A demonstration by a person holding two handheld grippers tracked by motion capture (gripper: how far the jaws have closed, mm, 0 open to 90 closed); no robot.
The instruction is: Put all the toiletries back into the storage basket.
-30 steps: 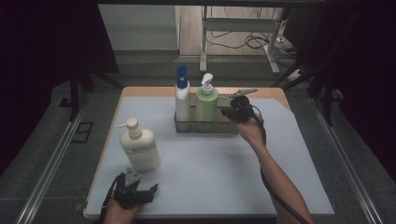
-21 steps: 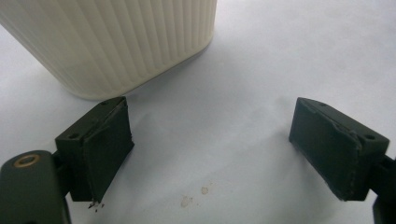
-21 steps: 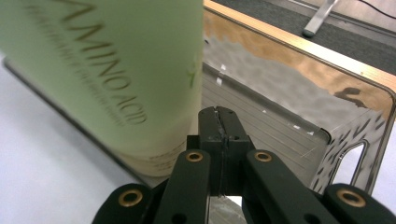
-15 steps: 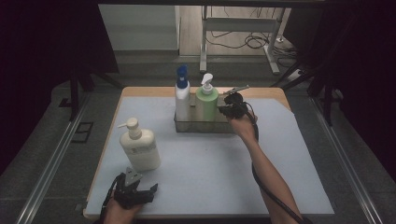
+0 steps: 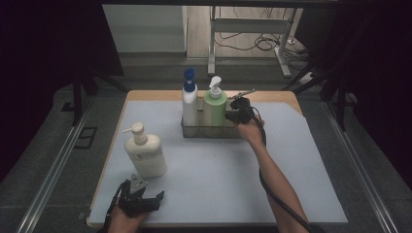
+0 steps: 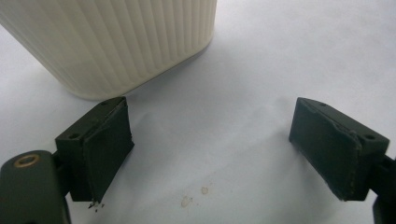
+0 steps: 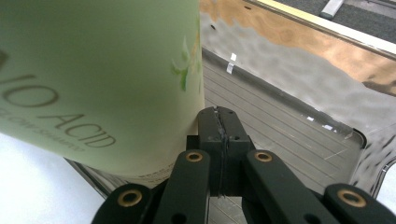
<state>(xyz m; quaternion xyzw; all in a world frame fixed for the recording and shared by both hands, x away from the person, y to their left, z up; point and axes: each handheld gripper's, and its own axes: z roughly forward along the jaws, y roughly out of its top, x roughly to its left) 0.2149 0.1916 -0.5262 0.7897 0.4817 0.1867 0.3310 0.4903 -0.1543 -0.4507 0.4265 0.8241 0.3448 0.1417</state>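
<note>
My right gripper [image 7: 219,122], clenched empty, nudged the green bottle [image 5: 214,108] in the tray [image 5: 233,132] at the mat's far edge; cream bottle [image 5: 144,153] near the left edge not yet binned, left gripper [image 6: 210,154] released.

Three pump bottles on the table:
- one cream bottle [image 5: 145,154], near left, standing alone on the mat [image 5: 204,189];
- one white bottle [image 5: 189,104] with a blue pump, far, in the tray [image 5: 209,131];
- one green bottle [image 5: 214,107] with a white pump, just right of the white bottle, in the same tray.

One clear tray, far centre.
One pale mat, over one wooden table [image 5: 160,95].
Two grippers: left gripper [image 5: 141,200] near left, right gripper [image 5: 239,111] far, beside the green bottle.
</note>
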